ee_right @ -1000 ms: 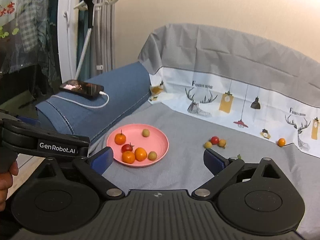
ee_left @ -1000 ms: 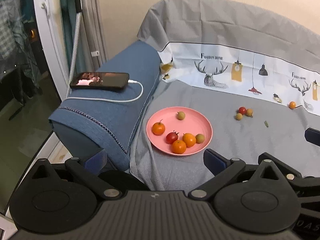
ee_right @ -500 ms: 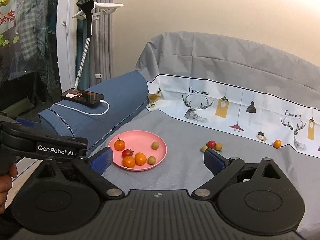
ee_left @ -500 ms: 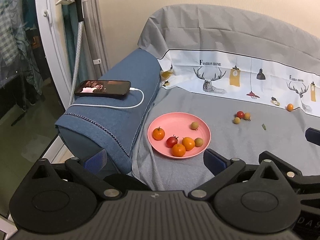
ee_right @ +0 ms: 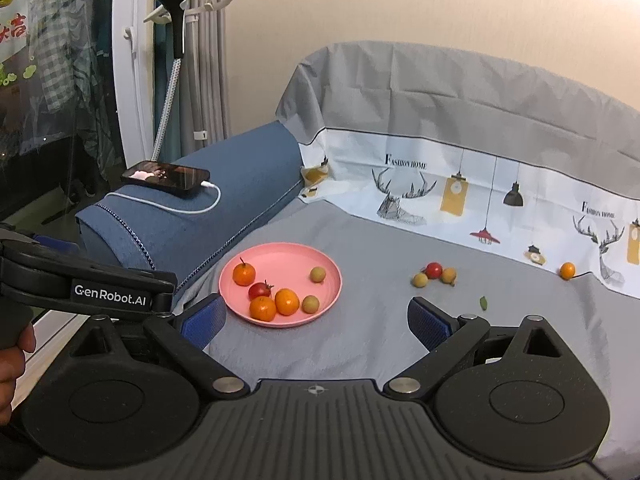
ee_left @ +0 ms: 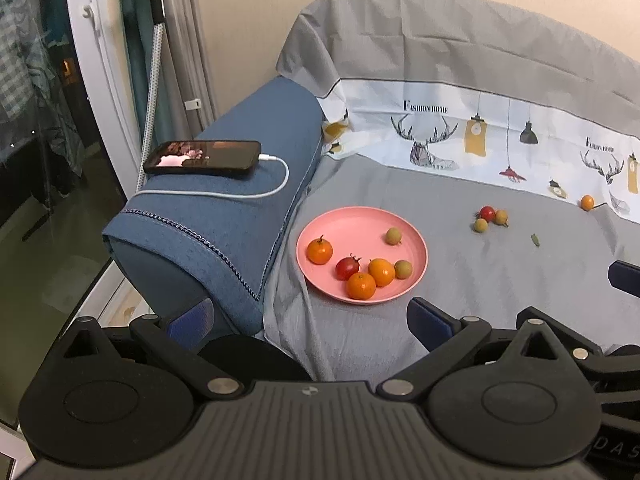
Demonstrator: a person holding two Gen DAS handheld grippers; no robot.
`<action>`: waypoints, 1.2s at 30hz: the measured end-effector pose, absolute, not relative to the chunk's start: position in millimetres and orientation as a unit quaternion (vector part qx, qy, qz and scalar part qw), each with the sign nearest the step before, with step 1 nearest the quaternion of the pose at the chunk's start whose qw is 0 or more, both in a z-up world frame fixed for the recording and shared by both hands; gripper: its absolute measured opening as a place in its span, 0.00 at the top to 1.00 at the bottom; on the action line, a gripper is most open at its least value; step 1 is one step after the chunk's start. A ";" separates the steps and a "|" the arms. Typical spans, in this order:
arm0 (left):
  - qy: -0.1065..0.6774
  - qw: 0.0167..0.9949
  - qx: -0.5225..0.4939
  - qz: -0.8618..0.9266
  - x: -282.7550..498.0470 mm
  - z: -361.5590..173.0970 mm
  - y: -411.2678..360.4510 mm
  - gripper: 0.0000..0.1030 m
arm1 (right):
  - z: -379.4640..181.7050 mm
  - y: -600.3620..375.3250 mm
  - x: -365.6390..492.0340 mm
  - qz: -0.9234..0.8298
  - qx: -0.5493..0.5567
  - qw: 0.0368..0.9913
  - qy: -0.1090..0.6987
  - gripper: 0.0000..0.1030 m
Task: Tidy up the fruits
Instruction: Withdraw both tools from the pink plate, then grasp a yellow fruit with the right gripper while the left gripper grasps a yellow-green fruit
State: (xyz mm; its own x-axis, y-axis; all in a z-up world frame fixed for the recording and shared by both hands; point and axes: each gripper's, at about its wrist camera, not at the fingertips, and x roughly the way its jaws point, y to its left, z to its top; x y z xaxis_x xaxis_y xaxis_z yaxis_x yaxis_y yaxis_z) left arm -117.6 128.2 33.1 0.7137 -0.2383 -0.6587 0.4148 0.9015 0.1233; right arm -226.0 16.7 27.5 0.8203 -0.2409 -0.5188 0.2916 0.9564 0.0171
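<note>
Six fruits are sitting on the pink plate [ee_right: 280, 254], which is resting on the grey sheet [ee_right: 380, 340] of the sofa, just beside the blue armrest [ee_right: 248, 184]. On the plate, three oranges [ee_right: 287, 301] are showing: one alone toward nine o'clock and two touching each other at six o'clock. A red tomato [ee_right: 259, 290] is lying between them, and two small yellowish fruits [ee_right: 317, 274] are sitting at two and five o'clock; what kind they are, I cannot quite tell from here.

Well apart from the plate, out toward three o'clock, a little cluster of three [ee_right: 434, 273] is lying on the sheet: one red piece between two yellowish ones, all touching. A lone small orange [ee_right: 567, 270] is sitting farther that way, against the printed white band of the cover. A green leaf [ee_right: 483, 302] is lying near the cluster.

The right gripper [ee_right: 314, 320] is hovering short of the plate with its blue fingers [ee_right: 426, 322] spread wide and holding nothing. The left gripper [ee_left: 308, 320] is hanging likewise at the sofa's front edge, fingers [ee_left: 430, 322] apart and empty. A phone [ee_left: 202, 157] is lying on the armrest with a white cable [ee_left: 256, 192] plugged in.
</note>
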 end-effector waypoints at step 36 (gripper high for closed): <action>0.497 0.781 0.220 -0.308 83.9 -141.7 -230.6 0.00 | -184.0 -276.3 -68.9 -0.250 0.052 0.909 0.328 0.06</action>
